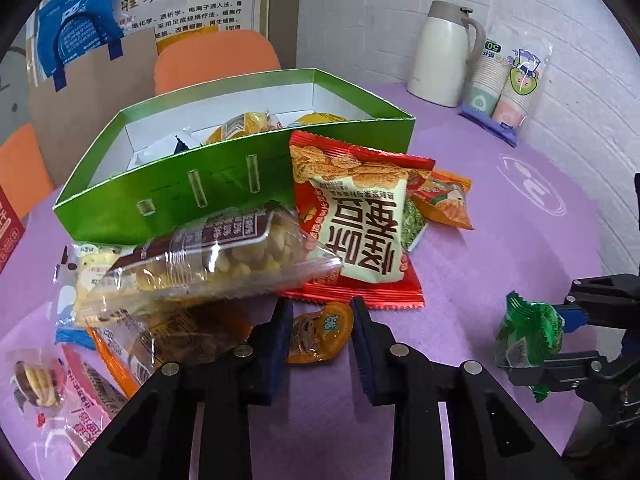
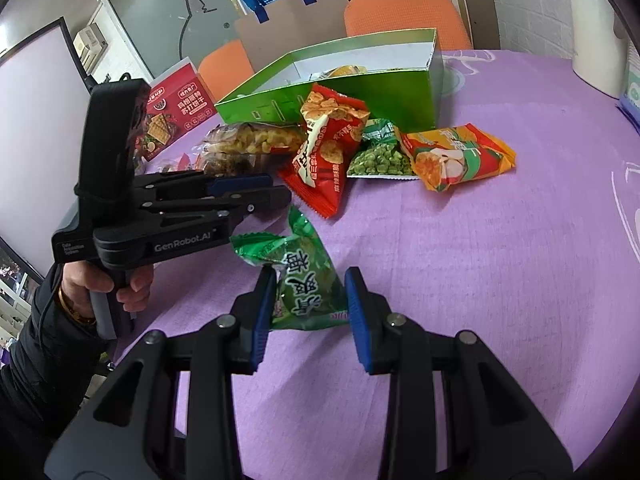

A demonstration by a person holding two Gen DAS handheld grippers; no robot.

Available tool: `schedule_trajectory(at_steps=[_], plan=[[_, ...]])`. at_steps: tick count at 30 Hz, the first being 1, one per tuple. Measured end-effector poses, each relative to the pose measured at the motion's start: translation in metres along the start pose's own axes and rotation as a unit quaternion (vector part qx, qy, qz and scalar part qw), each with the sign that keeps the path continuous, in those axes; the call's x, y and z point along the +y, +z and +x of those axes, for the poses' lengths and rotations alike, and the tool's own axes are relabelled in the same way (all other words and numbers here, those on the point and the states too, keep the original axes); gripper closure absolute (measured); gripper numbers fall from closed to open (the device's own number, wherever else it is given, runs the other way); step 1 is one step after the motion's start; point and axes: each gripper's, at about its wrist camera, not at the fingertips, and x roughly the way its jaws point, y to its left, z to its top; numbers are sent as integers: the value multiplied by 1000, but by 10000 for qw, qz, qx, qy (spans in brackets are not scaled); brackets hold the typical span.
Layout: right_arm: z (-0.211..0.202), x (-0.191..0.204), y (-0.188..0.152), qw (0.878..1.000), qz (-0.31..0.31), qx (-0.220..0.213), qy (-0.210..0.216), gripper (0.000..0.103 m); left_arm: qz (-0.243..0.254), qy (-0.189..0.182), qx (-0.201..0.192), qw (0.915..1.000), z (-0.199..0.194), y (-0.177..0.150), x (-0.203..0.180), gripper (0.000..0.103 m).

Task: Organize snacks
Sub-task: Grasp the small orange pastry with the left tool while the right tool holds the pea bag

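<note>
Near the one open green cardboard box, my left claw is pinching one small orange jelly cup, and my right claw is gripping one green foil packet.

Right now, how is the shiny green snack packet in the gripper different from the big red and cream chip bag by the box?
The shiny green snack packet is small and held off the purple table in the right gripper. The big red and cream chip bag is larger and leans on the green cardboard box. Both are sealed and outside the box.
</note>
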Motion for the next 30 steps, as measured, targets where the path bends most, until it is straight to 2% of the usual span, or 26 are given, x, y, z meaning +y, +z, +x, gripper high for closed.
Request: schedule_trajectory(at_steps=[4,8,9,12,13,16,23,26,28,30], plan=[[1,-1,-1,10000,33,47,-20,66,-89,-103,-27,9999,-12,-10,-4,78],[4,-1,-2,9999,87,114,-88,66,59,135,-25,9999,-21,-17,-11,77],[4,-1,-2,9998,87,125,-119,66,92,152,-19,9998,-24,-19,-13,72],[5,-1,-2,9998,117,120,-119,66,251,207,-128,9994,-36,-24,-17,47],[6,-1,-2,9998,123,119,-127,66,315,243,-176,9991,-39,-25,-19,44],[6,0,-3,9998,119,128,-128,66,288,200,-90,9993,-36,-25,-18,44],[8,-1,-5,9996,163,168,-133,66,-348,41,169,9992,-23,-33,2,44],[11,0,-6,9996,173,201,-118,66,-439,24,157,9989,-22,-33,4,45],[11,0,-6,9996,172,195,-120,66,-454,-38,144,9989,-21,-33,3,52],[12,0,-6,9996,174,198,-116,66,-456,-51,125,9989,-20,-32,2,53]])
